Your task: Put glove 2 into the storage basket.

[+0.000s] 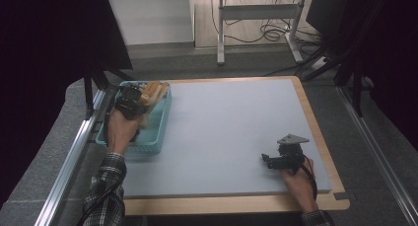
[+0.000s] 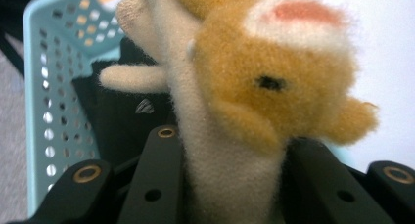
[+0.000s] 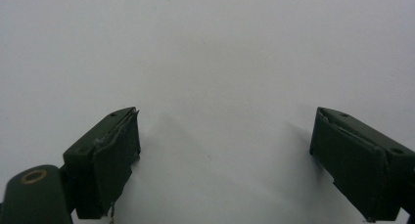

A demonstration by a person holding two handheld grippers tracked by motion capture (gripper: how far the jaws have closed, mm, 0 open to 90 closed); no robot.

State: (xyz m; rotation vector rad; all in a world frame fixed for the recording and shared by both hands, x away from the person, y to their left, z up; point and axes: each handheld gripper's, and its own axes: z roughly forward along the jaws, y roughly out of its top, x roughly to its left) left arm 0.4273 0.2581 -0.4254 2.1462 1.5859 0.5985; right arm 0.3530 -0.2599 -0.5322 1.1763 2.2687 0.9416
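Note:
An orange and cream plush toy animal [image 2: 274,82] hangs over the light blue perforated basket [image 2: 44,87], its cream body pinched between the two black jaws of my left gripper [image 2: 235,185]. From above, that left gripper [image 1: 132,100] is held by a hand over the basket [image 1: 158,137] at the table's far left, the plush toy [image 1: 152,92] sticking out toward the back. My right gripper [image 1: 268,160] rests low at the near right of the grey mat, and in its own view the right gripper [image 3: 225,160] has its jaws wide apart over bare mat.
The grey mat [image 1: 231,127] covers a wooden table [image 1: 236,204]. A metal rail [image 1: 69,162] runs along the left side. Behind the table stand a desk frame [image 1: 256,18] and loose cables on the floor.

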